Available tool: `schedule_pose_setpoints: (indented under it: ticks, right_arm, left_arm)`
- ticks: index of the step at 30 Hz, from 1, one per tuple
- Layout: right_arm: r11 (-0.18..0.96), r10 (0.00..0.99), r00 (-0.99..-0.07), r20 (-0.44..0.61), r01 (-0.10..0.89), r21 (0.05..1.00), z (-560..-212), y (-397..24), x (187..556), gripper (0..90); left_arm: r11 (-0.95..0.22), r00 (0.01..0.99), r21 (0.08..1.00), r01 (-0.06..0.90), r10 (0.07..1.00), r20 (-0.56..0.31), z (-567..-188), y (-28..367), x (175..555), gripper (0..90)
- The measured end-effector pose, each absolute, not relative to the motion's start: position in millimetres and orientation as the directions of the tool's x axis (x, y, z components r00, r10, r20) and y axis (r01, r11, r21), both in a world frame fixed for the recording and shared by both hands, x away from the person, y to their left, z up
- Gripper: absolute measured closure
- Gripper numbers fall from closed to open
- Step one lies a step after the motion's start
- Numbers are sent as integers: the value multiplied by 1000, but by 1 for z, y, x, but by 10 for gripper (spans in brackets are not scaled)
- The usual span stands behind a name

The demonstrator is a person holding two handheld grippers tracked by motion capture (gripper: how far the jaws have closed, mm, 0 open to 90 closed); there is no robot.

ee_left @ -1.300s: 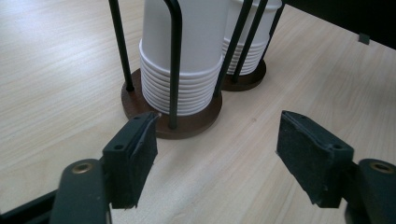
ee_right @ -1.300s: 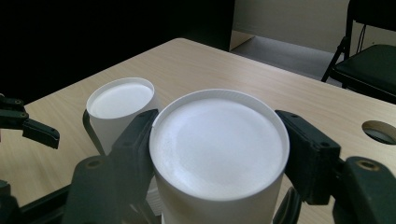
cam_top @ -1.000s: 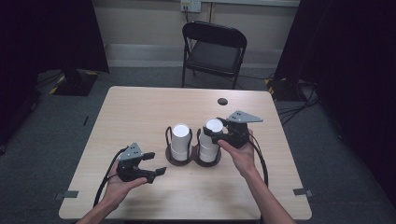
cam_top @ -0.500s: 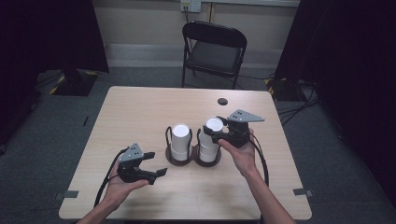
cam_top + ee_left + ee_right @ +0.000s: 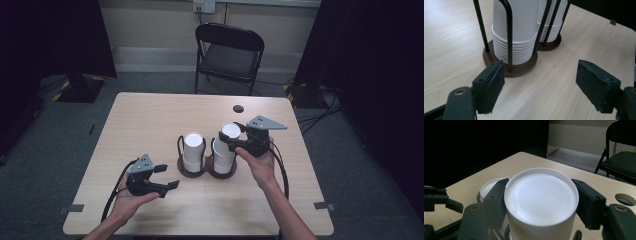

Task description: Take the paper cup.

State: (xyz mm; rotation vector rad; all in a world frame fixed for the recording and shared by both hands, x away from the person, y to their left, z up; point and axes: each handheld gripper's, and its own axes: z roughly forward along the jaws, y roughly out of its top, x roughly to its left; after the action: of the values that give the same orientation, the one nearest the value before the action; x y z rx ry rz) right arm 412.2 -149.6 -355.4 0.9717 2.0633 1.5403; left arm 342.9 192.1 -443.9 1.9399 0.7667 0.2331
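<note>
The right gripper [image 5: 231, 139] pinches the upright right cup stack's [image 5: 225, 150] top, while the left gripper [image 5: 167, 176], jaws spread and empty, sits low beside the holder [image 5: 192, 171].

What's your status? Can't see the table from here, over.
Right gripper shut on top cup of right stack. Left gripper open, empty, beside holder. Nothing in the way.

Cup stack [image 5: 541, 202] bottom cut off by frame edge.
</note>
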Motion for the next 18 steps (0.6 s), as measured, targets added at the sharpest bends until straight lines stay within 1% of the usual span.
schedule_pose_setpoints:
  ticks: [10,13,15,18]
  right_arm:
    - [126,723,-682,110,286,950,-348,-152,406,340]
    - [115,723,-681,111,278,954,-345,-155,403,340]
    - [115,731,-674,106,275,955,-342,-157,400,340]
    - [106,734,-670,111,274,956,-339,-163,395,340]
  left_arm:
    - [-320,777,858,403,614,-136,-443,191,342,244]
    - [-315,778,855,411,610,-150,-443,191,341,246]
    - [-311,782,859,406,604,-151,-442,191,340,271]
    - [-312,785,856,412,598,-160,-441,190,340,265]
